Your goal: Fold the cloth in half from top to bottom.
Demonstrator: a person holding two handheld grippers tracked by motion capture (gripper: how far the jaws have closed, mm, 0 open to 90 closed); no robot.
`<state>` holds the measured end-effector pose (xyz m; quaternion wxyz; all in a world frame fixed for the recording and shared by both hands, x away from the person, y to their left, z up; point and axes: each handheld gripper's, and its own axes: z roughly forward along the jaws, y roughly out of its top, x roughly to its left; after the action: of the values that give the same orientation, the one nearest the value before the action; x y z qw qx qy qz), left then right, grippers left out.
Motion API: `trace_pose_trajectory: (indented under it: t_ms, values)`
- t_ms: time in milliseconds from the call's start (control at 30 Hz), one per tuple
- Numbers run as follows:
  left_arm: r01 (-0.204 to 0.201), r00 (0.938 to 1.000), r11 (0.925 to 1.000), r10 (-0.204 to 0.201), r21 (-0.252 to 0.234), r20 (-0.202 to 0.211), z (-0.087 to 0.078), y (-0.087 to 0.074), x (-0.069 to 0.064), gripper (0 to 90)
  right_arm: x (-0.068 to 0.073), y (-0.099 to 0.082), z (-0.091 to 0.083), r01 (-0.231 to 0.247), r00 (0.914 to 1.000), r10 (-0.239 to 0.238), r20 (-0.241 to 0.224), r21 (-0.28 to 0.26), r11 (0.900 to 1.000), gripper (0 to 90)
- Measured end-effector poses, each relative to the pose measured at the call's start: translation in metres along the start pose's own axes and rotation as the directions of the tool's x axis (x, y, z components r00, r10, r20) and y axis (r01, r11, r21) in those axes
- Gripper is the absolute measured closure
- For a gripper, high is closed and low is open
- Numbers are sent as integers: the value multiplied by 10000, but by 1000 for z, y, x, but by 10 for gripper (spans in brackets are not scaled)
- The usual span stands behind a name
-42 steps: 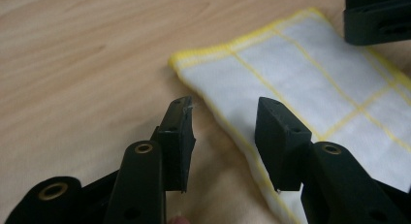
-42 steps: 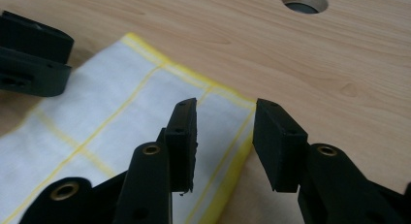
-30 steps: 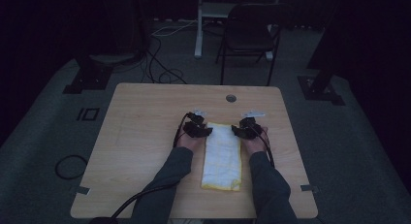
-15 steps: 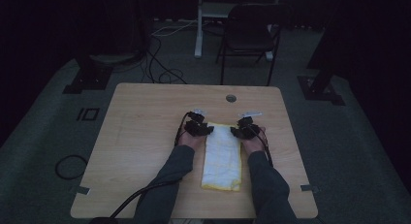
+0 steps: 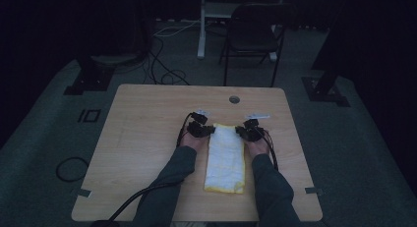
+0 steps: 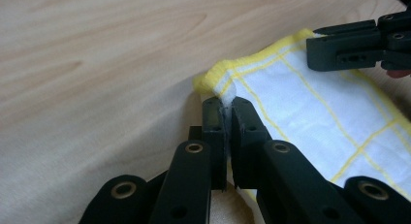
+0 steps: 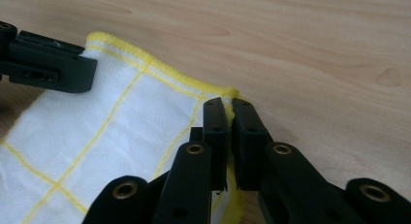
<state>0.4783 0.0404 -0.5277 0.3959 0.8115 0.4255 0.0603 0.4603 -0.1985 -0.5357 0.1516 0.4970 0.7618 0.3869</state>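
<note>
Now both grippers' jaws just closed, left gripper (image 6: pixel 227 112), right gripper (image 7: pixel 227 112), pinching cloth (image 5: pixel 225 156) corners

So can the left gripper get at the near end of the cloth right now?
Probably not as things stand: the left gripper has just closed on a far corner of the cloth. The table beside it lies bare, so releasing would free it.

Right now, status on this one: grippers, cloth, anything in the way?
Left gripper and right gripper have just closed, each pinching a far corner of the cloth. Cloth folded, flat on the table. Nothing in the way.
</note>
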Motion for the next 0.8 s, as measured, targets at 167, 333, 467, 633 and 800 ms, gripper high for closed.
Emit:
trace_pose_trajectory:
  t_ms: [167,333,467,633,800]
  values:
    - [-20,10000,9998,21,-214,64,-4,4,-2,866,1,2,-6,79,10000,-79,20,-241,9997,859]
    - [-107,9999,9991,111,-411,92,-8,6,-5,866,-2,1,-12,-180,9997,172,-150,-577,9982,860]
    - [-170,9997,9982,178,-569,147,-11,9,-7,866,-2,1,-17,-244,9996,229,-189,-804,9965,861]
    - [-301,9995,9964,309,-792,81,-18,14,-12,866,-1,5,-26,-177,9998,165,-106,-1205,9926,861]
    - [-477,9988,9921,484,-1163,31,-28,17,-17,866,1,9,-34,-131,9998,113,-133,-1478,9889,861]
